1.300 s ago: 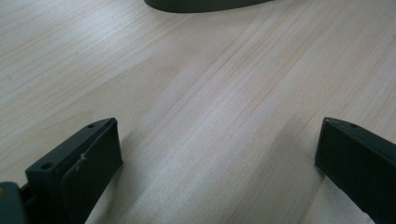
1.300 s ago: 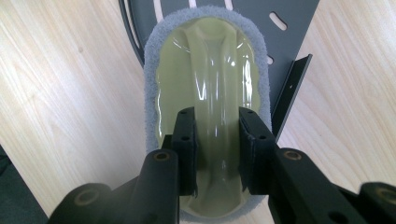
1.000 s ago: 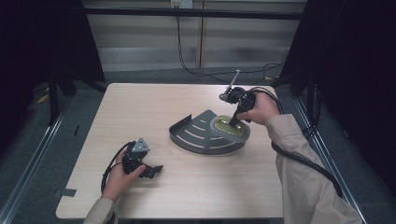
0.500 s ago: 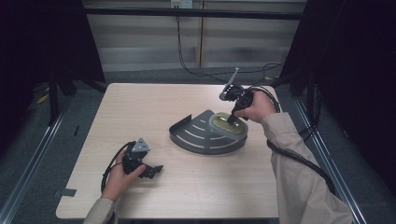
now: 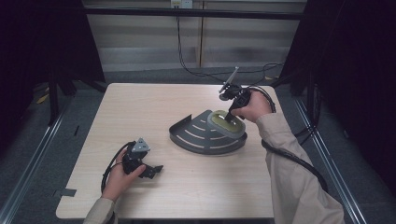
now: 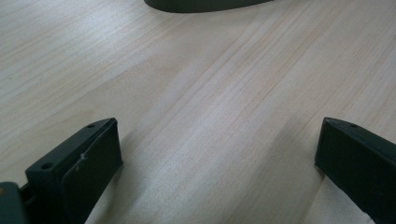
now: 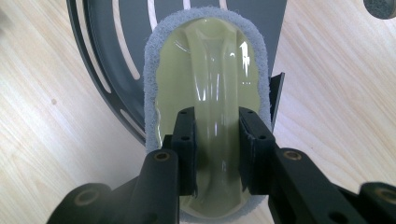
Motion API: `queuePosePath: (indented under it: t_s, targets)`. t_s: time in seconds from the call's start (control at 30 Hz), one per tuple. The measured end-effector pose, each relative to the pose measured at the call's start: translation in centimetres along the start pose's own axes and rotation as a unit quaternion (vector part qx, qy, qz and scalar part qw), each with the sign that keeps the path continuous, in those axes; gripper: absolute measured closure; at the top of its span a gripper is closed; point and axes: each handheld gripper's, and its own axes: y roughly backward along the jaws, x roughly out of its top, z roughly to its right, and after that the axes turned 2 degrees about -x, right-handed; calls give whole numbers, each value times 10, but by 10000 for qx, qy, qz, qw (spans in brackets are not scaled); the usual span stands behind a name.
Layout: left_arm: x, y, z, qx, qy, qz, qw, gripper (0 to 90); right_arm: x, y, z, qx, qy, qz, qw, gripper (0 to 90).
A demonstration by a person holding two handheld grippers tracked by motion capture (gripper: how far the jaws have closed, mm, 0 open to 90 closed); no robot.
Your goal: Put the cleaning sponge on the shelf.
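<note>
Both my grippers differ: right gripper (image 7: 215, 144) clamps the scrubber (image 7: 208, 88) handle over the rack (image 5: 205, 135), centre-right; left gripper (image 6: 219, 158) gapes, lower left.

Two hand-held grippers are seen, both built from matt black parts. The left gripper (image 5: 156, 170) is topped by a grey three-cornered plate, and a black cable is looped from its rear. Its fingers (image 6: 77, 170) are shown as flat black blocks with small screw holes near the tips. On the right gripper (image 7: 217, 154), brass-coloured rivets are set into the black linkage arms, and a thick black cable is trailed from it. Light beige long sleeves (image 5: 299, 186) are worn on both arms.
</note>
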Motion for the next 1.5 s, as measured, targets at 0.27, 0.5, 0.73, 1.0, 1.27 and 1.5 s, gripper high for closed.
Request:
queuePosePath:
  t_s: [0.27,0.5,0.73,1.0,1.27,1.5]
  targets:
    - [0,0,0,1,0,-2,10000,0,-2,-10,3,-8,-227,-7,9997,713]
    - [0,0,0,2,4,-11,10000,0,-4,-16,6,-1,-393,15,9992,712]
    - [0,0,0,3,4,-12,10000,0,-4,-22,6,-4,-454,-3,9990,712]
    - [0,0,0,0,-1,-6,10000,0,-4,-28,6,37,-539,17,9985,712]
    - [0,0,0,2,0,-5,10000,0,-5,-33,9,10,-616,-40,9981,712]
    - [0,0,0,1,2,-4,10000,0,-7,-38,13,9,-706,-41,9975,712]
